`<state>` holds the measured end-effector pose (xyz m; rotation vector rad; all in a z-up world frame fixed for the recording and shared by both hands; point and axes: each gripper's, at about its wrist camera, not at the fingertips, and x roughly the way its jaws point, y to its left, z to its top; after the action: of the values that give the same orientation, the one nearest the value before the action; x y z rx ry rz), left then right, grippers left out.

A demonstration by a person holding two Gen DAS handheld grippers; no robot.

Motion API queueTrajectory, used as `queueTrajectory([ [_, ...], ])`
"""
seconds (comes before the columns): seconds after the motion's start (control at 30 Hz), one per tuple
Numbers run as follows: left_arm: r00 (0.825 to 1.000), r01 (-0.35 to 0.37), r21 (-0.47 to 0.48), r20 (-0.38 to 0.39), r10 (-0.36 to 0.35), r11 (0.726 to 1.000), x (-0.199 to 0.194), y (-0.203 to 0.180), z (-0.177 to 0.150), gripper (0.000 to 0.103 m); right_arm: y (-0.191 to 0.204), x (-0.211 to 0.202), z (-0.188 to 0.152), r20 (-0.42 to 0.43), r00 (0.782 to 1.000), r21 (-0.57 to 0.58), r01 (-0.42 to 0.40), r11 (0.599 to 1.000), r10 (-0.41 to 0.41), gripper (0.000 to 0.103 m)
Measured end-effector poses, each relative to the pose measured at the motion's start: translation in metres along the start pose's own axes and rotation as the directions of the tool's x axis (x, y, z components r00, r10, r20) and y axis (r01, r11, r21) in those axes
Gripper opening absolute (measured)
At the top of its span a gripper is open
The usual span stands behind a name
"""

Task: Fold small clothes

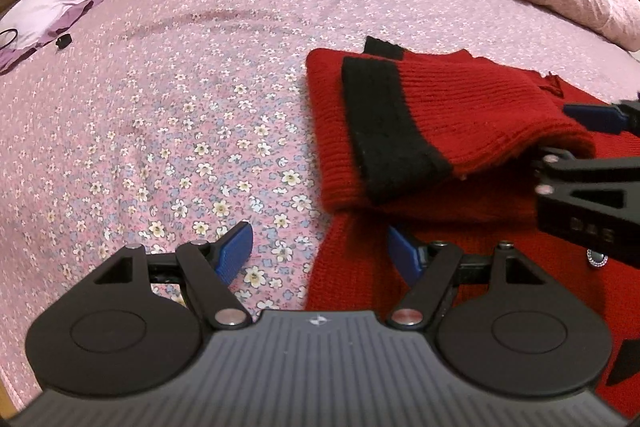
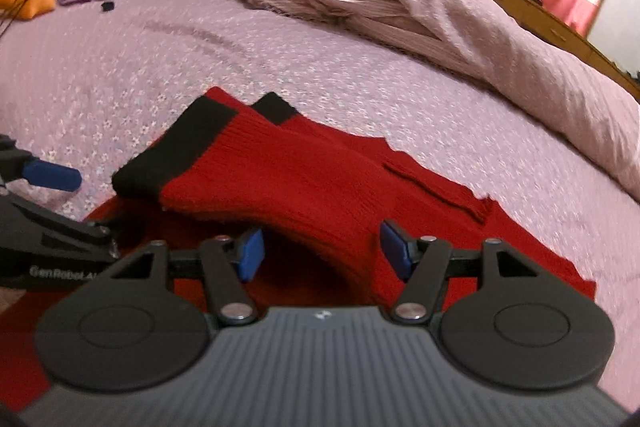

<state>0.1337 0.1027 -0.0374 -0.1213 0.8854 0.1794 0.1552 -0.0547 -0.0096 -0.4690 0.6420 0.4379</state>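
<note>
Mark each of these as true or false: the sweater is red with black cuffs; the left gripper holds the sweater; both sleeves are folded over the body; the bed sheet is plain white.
1. The sweater is red with black cuffs. True.
2. The left gripper holds the sweater. False: its jaws stand open, with nothing between them.
3. Both sleeves are folded over the body. True.
4. The bed sheet is plain white. False: it is pink with small flowers.

Red black-cuffed sweater [image 1: 460,115], sleeves folded across
</note>
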Motion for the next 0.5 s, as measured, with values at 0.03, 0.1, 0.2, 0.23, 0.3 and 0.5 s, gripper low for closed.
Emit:
queueTrajectory([
  [0.03, 1.000, -0.001, 0.000, 0.001, 0.001, 1.000, 0.001, 0.000, 0.000, 0.078, 0.002, 0.003, 0.001, 0.004, 1.000, -0.005, 0.007, 1.000, -0.007, 0.064],
  [0.1, 1.000, -0.006, -0.001, 0.004, 0.006, 1.000, 0.001, -0.001, 0.001, 0.078, 0.004, 0.005, 0.003, 0.021, 1.000, -0.016, 0.022, 1.000, -0.022, 0.064],
  [0.2, 1.000, -0.014, -0.002, 0.009, 0.014, 1.000, 0.004, -0.001, 0.002, 0.078, 0.002, 0.005, 0.005, 0.058, 0.998, -0.003, 0.019, 1.000, -0.019, 0.062],
  [0.23, 1.000, -0.016, -0.004, 0.009, 0.016, 1.000, 0.004, -0.001, 0.003, 0.078, -0.001, 0.004, 0.005, 0.069, 0.998, 0.016, 0.007, 1.000, -0.008, 0.050],
  [0.3, 1.000, -0.021, -0.008, 0.008, 0.021, 1.000, 0.005, -0.001, 0.004, 0.078, -0.010, 0.002, 0.006, 0.079, 0.997, 0.063, -0.006, 0.998, 0.001, 0.029],
  [0.5, 0.999, -0.041, -0.010, 0.010, 0.041, 0.999, 0.007, -0.002, 0.006, 0.078, -0.050, -0.015, 0.008, 0.140, 0.990, 0.236, -0.017, 0.972, -0.016, 0.014],
])
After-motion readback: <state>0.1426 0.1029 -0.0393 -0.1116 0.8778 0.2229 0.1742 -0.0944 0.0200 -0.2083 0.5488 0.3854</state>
